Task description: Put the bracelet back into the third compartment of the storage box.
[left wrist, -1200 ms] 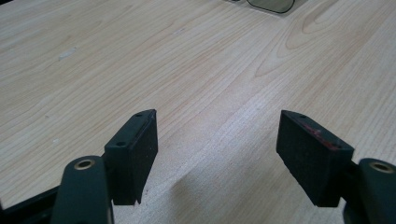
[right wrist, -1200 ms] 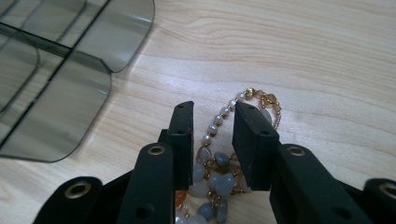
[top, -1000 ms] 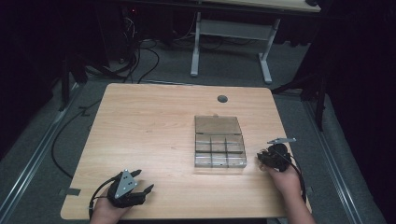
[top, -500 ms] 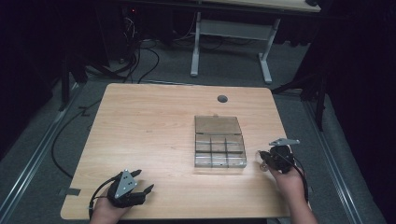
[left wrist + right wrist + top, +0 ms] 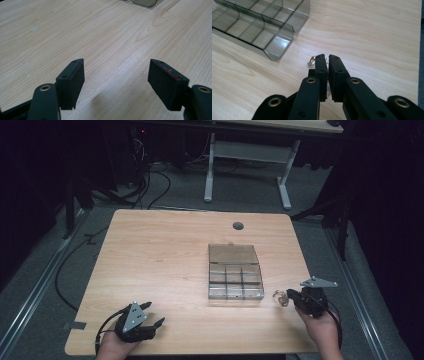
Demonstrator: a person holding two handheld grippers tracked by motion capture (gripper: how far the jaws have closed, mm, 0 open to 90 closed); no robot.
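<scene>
Clear organizer [image 5: 235, 278] sits near your right tool [image 5: 289, 298], now pinching a small trinket [image 5: 312, 60]; lift it steadily, left tool [image 5: 152, 315] spread.

table [image 5: 165, 255] – pale matt wood | organizer box [image 5: 235, 270] – smoky glossy plastic | claw pads [image 5: 163, 80] – matt black

Your organizer box [image 5: 236, 278] is sitting right of centre on the table [image 5: 160, 255]. A small metal piece [image 5: 281, 298] is lying just right of its near corner, before your right gripper [image 5: 291, 297]. Your left gripper [image 5: 152, 315] is resting at the near left edge.
</scene>
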